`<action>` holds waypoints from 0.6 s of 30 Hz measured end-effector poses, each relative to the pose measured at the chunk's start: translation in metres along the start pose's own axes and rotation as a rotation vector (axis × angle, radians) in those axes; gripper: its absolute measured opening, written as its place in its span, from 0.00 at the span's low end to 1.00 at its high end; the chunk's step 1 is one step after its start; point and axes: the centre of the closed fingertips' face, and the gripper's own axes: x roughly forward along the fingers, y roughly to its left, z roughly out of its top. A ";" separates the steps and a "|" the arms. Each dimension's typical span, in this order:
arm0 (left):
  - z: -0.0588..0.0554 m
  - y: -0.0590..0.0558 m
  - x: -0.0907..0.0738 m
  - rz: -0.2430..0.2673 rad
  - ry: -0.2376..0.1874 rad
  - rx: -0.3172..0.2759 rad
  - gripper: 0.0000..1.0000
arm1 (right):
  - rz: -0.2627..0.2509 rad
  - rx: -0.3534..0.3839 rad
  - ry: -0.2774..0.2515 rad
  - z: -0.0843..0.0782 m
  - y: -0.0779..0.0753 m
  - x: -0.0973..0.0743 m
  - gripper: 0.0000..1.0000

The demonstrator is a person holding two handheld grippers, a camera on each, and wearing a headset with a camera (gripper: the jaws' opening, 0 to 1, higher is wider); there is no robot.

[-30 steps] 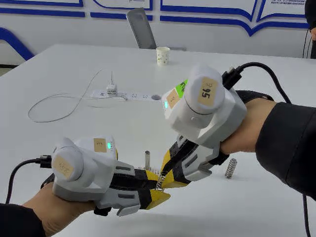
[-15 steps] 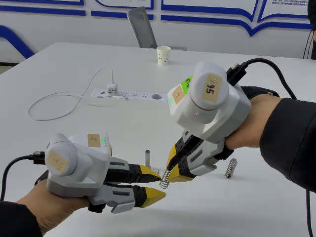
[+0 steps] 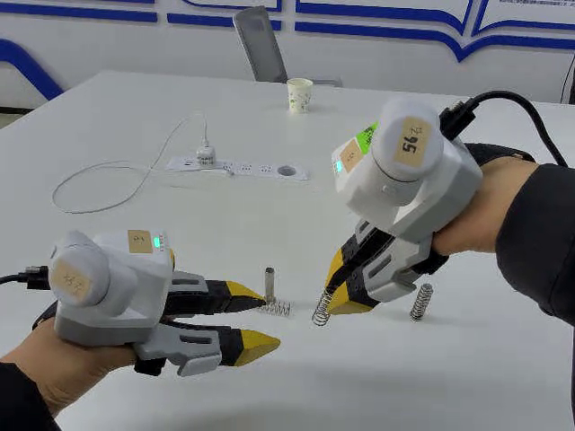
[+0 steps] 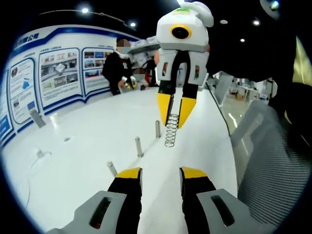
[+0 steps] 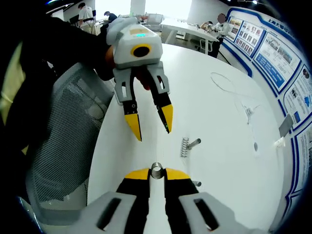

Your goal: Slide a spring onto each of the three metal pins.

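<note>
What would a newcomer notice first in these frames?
The right claw, mid-table in the head view, is shut on the top of a spring that hangs toward the white table. Facing it, the left claw is open with nothing between its jaws. Between them a metal pin stands upright with a second spring lying by its foot; a third spring stands further right.
</note>
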 end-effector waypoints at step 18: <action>-0.013 0.008 -0.014 0.048 0.002 -0.059 0.44 | -0.043 0.055 0.031 -0.024 -0.029 -0.014 0.12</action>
